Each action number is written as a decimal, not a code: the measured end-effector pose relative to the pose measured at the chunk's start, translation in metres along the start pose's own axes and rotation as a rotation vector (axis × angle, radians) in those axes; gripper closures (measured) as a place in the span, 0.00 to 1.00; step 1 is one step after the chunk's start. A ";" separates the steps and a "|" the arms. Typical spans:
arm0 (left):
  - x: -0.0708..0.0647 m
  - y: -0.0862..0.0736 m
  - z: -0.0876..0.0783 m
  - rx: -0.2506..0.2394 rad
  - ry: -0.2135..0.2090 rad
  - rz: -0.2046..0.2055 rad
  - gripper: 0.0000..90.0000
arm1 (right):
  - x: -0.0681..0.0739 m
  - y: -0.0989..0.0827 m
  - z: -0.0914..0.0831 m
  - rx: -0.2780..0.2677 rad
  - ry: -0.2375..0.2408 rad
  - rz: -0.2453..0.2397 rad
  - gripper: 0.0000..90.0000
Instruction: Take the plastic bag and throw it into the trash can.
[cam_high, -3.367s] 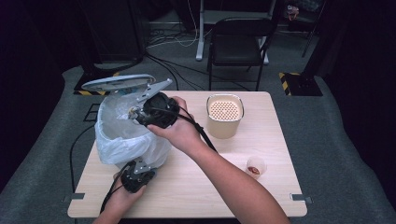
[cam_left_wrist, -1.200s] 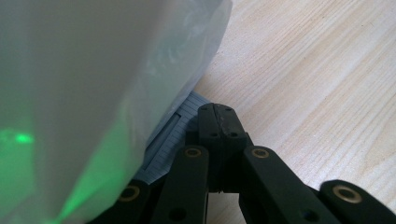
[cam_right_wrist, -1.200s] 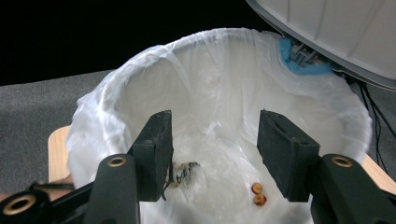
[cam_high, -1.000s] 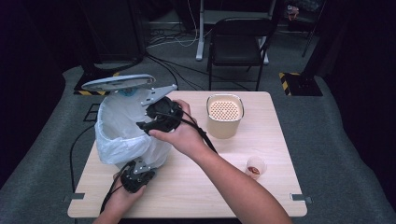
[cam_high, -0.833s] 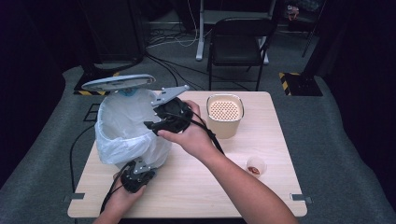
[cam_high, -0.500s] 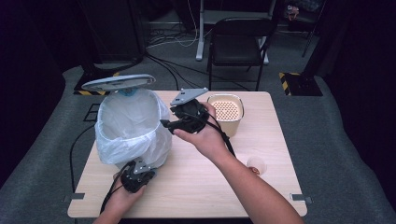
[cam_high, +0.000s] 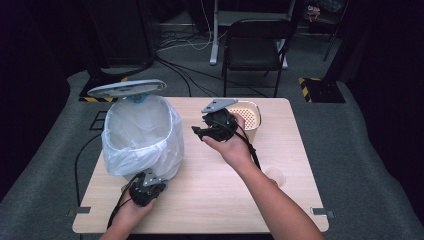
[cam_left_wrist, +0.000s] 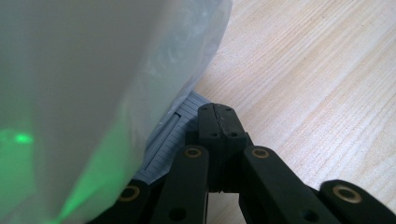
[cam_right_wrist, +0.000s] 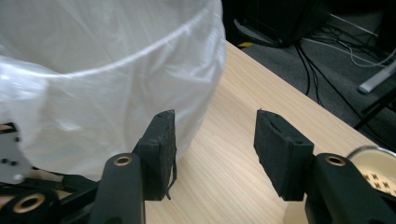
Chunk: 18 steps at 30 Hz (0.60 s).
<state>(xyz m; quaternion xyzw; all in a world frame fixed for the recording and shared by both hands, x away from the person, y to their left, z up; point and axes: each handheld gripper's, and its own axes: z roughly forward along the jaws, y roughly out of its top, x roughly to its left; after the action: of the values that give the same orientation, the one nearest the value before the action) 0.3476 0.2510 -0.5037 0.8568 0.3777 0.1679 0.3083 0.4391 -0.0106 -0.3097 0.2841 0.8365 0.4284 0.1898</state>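
Observation:
A pedal bin (cam_high: 142, 135) lined with a white plastic bag stands at the table's left, its grey lid (cam_high: 126, 88) raised. My left gripper (cam_high: 149, 178) is at the bin's foot. In the left gripper view it (cam_left_wrist: 215, 109) is shut with nothing between the pads, tips resting on the grey ribbed pedal (cam_left_wrist: 170, 135) under the bag (cam_left_wrist: 93, 84). My right gripper (cam_high: 196, 132) hovers over the table middle, jaws pointing left at the bin. In its own view the gripper (cam_right_wrist: 215, 140) is open and empty, the bag's wall (cam_right_wrist: 116, 70) just beyond the left pad.
A tan round container (cam_high: 247, 119) with a perforated top stands right behind the right hand, its edge (cam_right_wrist: 373, 168) at the lower right of the right gripper view. A small clear cup (cam_high: 274, 175) sits by the right forearm. A black chair (cam_high: 255, 47) stands beyond the table.
My right gripper has left the bin's rim, moving right and down to the table's middle near the tan container. The left gripper and the raised lid have not moved.

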 end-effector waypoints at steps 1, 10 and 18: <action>0.000 0.000 0.000 0.000 0.000 0.003 1.00 | -0.003 -0.002 0.002 0.003 -0.002 0.008 0.54; 0.000 0.000 0.000 -0.001 0.001 0.003 1.00 | -0.024 -0.018 0.014 0.037 -0.055 0.046 0.54; -0.001 0.000 0.001 -0.007 -0.001 -0.013 1.00 | -0.040 -0.026 0.015 0.048 -0.099 0.073 0.55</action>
<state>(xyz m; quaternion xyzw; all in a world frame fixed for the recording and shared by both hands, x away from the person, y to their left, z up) 0.3471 0.2500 -0.5043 0.8532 0.3827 0.1669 0.3127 0.4701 -0.0393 -0.3363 0.3398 0.8253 0.4002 0.2081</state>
